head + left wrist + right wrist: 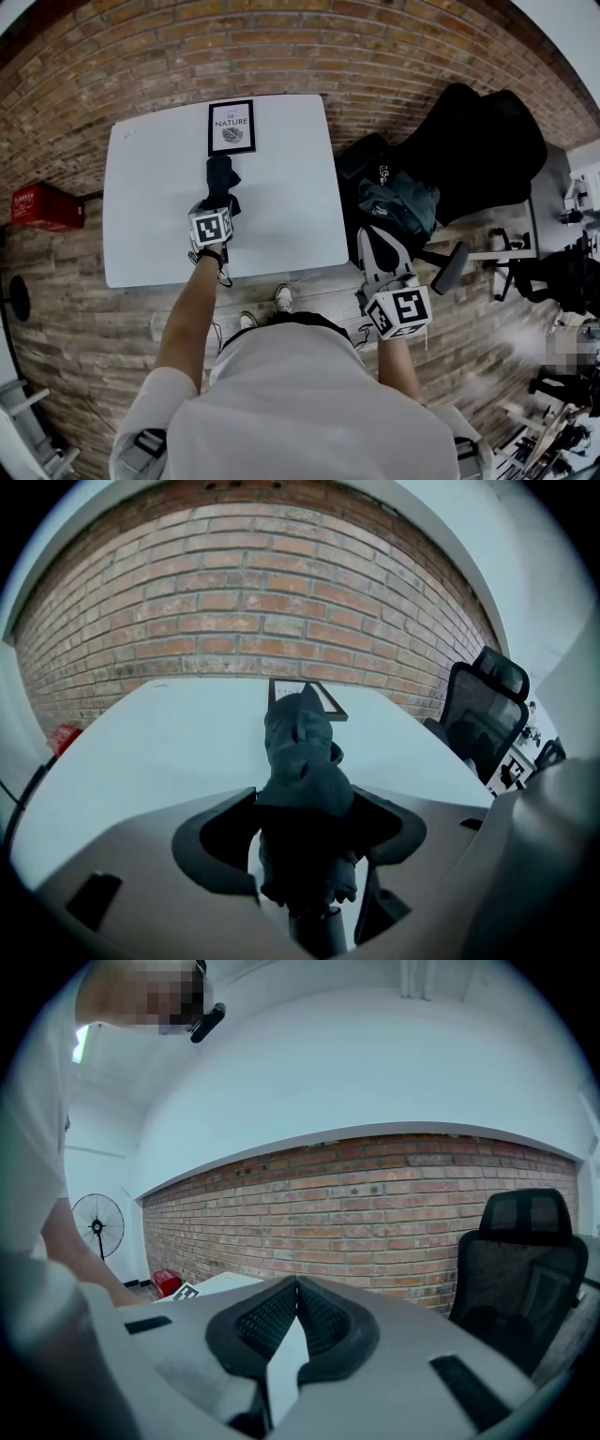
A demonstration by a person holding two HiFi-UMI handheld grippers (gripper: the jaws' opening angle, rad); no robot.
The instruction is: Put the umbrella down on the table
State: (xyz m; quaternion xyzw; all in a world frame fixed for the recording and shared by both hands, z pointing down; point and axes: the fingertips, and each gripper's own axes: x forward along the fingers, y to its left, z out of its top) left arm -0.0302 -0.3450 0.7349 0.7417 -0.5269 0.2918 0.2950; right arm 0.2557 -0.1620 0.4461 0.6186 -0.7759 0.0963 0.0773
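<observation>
A folded dark umbrella (221, 178) lies on the white table (150, 206), pointing towards the far edge. My left gripper (217, 202) sits at its near end. In the left gripper view the umbrella (302, 752) runs between the wide-spread jaws of my left gripper (305, 799); a strip of table shows between the left pad and the fabric, so the pads do not squeeze it. My right gripper (372, 234) hangs off the table's right side, over the floor. In its own view my right gripper (297, 1281) is shut, with nothing between its jaws.
A framed print (232, 127) lies at the table's far edge, just beyond the umbrella's tip. A dark backpack (398, 202) and a black office chair (478, 141) stand right of the table. A red box (37, 206) sits on the floor at left. A brick wall (234, 602) lies behind.
</observation>
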